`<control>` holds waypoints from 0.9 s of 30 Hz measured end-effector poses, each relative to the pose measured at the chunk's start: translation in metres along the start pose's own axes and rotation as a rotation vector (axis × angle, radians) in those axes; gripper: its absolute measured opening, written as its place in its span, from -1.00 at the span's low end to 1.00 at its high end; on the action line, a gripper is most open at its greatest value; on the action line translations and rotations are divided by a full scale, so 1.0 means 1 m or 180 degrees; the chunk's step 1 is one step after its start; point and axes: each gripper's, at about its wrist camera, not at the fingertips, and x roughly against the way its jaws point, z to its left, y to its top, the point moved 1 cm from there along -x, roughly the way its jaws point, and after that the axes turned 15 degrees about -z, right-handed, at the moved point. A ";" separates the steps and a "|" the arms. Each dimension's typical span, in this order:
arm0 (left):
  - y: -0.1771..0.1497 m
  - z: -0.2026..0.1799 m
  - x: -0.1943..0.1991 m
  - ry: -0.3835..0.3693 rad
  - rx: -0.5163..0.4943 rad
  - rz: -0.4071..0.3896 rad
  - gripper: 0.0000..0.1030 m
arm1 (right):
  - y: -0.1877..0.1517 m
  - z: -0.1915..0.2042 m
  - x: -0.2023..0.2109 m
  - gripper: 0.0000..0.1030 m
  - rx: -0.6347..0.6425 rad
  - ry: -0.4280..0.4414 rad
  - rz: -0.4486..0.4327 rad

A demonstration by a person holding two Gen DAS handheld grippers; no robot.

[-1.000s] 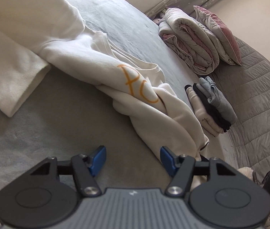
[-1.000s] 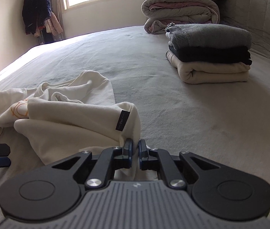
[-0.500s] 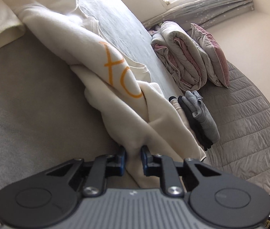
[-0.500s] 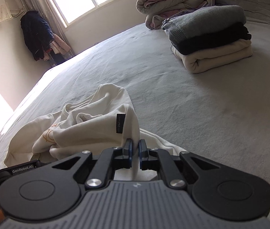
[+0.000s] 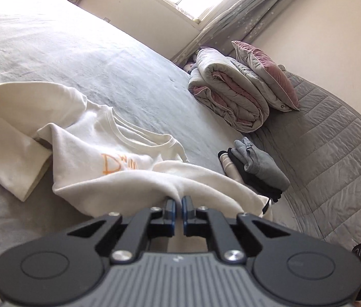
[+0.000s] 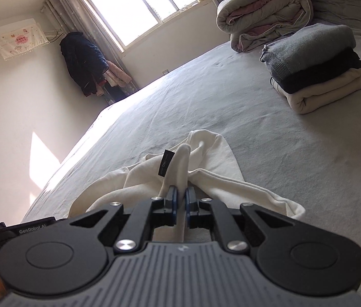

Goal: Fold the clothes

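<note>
My left gripper [image 5: 177,206] pinches a fold of the cream sweatshirt [image 5: 98,151], which lies crumpled on the grey bed [image 5: 103,61]. My right gripper [image 6: 180,199] clamps its hem near the black label [image 6: 164,162].

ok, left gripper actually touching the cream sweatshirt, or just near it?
Touching. The left wrist view shows the left gripper shut on a bunched ridge of the cream sweatshirt, the fabric running straight in between its blue pads with no gap.

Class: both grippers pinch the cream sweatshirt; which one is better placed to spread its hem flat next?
Probably right gripper: it pinches the cream sweatshirt beside its black tag, near the edge.
</note>
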 end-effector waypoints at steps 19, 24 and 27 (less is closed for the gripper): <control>-0.041 0.029 0.045 0.0047 -0.0744 0.0825 -0.88 | -0.081 -0.004 0.009 -0.87 0.0126 -0.0130 0.1106; -0.035 0.038 0.049 -0.0003 -0.0724 0.0802 -0.54 | -0.091 -0.004 0.007 -0.81 0.0218 -0.0171 0.1221; -0.026 0.046 0.051 0.0083 -0.0753 0.0678 -0.12 | -0.078 0.001 0.012 -0.42 0.0369 -0.0223 0.1011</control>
